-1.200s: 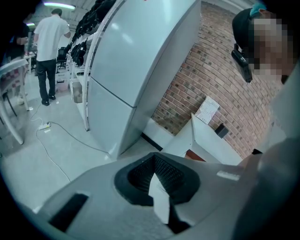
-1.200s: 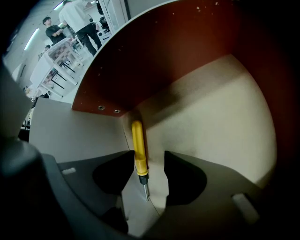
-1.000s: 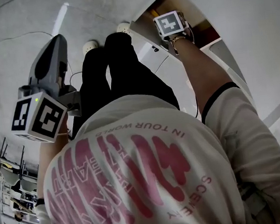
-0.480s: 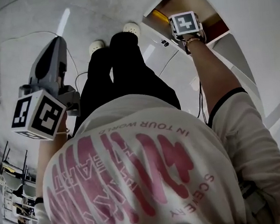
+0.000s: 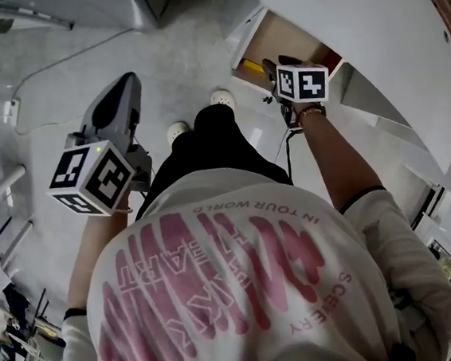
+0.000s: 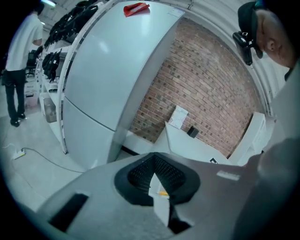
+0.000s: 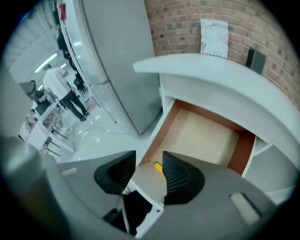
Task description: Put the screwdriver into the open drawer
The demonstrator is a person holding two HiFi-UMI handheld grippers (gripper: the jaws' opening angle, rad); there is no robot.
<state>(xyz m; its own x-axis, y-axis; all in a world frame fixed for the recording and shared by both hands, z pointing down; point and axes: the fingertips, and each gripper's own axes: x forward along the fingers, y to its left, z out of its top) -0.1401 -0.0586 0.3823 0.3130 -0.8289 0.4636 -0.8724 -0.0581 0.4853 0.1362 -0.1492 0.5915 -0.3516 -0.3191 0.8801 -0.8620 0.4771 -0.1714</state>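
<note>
The drawer [image 7: 206, 136] stands pulled out under a white counter, its pale bottom bare in the middle. A yellow screwdriver handle [image 7: 158, 166] lies at the drawer's near left edge; it is also a yellow streak [image 5: 255, 68] in the head view. My right gripper [image 7: 149, 169] hangs above the drawer, pointing steeply down. Its jaws are closing with a clear gap and nothing between them. In the head view its marker cube [image 5: 303, 82] covers the jaws. My left gripper [image 6: 153, 174] points out over the floor [image 5: 41, 107], away from the drawer. Its pads meet at the tips, holding nothing.
A tall grey cabinet [image 7: 117, 61] stands left of the drawer against a brick wall [image 7: 187, 21]. The white counter [image 7: 215, 70] overhangs the drawer. A cable [image 5: 53, 61] runs across the floor. People [image 7: 61, 86] stand far off. My shoes [image 5: 221, 98] are near the drawer front.
Both grippers have risen toward the camera. The right one has lifted away from the drawer, and more of the drawer's inside shows with the yellow handle in it.
</note>
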